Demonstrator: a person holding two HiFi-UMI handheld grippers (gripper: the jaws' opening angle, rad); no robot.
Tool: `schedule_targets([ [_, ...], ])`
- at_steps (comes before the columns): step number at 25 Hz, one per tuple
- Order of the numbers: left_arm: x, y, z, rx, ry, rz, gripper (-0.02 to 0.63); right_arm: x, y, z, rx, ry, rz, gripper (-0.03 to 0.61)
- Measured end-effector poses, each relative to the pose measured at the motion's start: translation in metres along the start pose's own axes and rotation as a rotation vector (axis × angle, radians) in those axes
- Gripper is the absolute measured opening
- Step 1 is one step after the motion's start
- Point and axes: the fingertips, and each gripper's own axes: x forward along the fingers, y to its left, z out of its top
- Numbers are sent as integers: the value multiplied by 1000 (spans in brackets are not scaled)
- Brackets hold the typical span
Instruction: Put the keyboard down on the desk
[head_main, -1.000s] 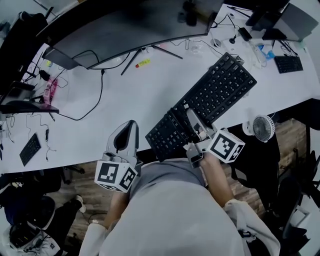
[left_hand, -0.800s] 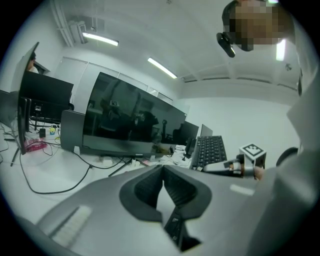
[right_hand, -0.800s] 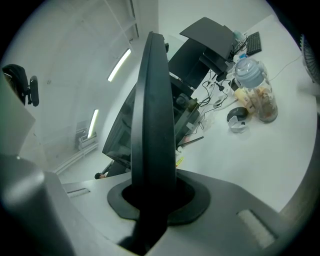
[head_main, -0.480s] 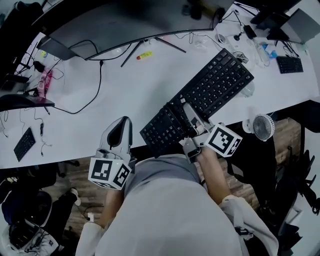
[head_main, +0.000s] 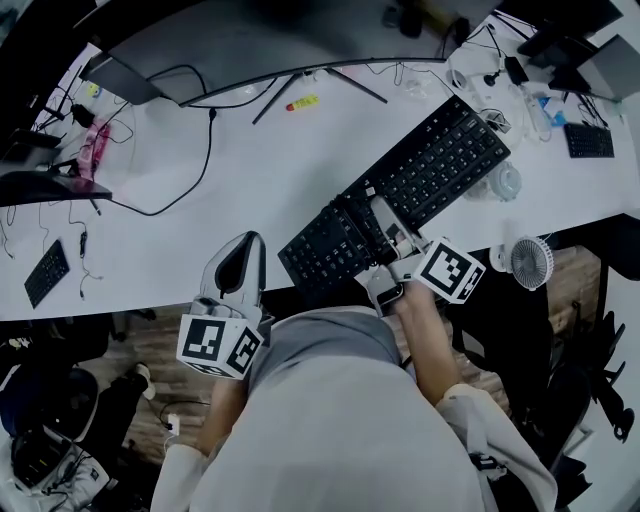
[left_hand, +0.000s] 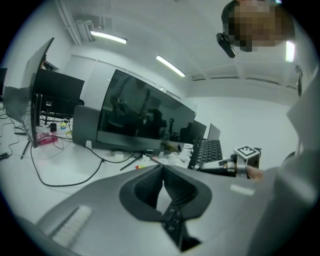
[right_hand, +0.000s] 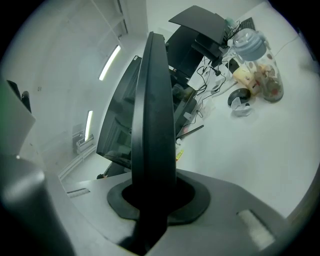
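1. Keyboard (head_main: 400, 205): black, full-size. It lies diagonally in the head view, from just below frame centre up to the upper right.
2. Its near end sits at the near edge of the white counter (head_main: 150, 250). The far end points toward the clutter at the upper right.
3. Right gripper (head_main: 380, 222): jaws clamped on the keyboard, roughly a third of the way along from the near end. One jaw lies across the key side; the other is hidden under the board.
4. In the right gripper view the keyboard is edge-on, a dark slab running from between the jaws at bottom centre up to the top of the frame. It fills the narrow gap and the pads are tight on it.
5. In the left gripper view the board looks tilted, key face turned toward that camera. I can't tell whether any part of it touches the counter.
6. Left gripper (head_main: 250, 245): jaws closed on each other with nothing between them. It sits at the counter's near edge, lower left of the keyboard's near end and clear of it.
7. Monitor (head_main: 260, 40) runs across the top of the head view, with a black cable (head_main: 190, 170) looping over the counter below it.
8. A clear jar (right_hand: 260, 70) stands on the counter at the upper right of the right gripper view, well away from the jaws.
9. A small fan (head_main: 528, 262) is off the counter edge at mid right.
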Motion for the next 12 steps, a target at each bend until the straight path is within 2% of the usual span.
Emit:
schedule_targets([
  [3,0,2,-2,1,2,4,0,4,-6,-2,29,5,-23,69],
  [7,0,5,0,0,6,9,0,11,-6,-3,35,7,-3,69],
  [12,0,10,2,-2,10,11,0,19,-18,-13,98,21,-53,69],
])
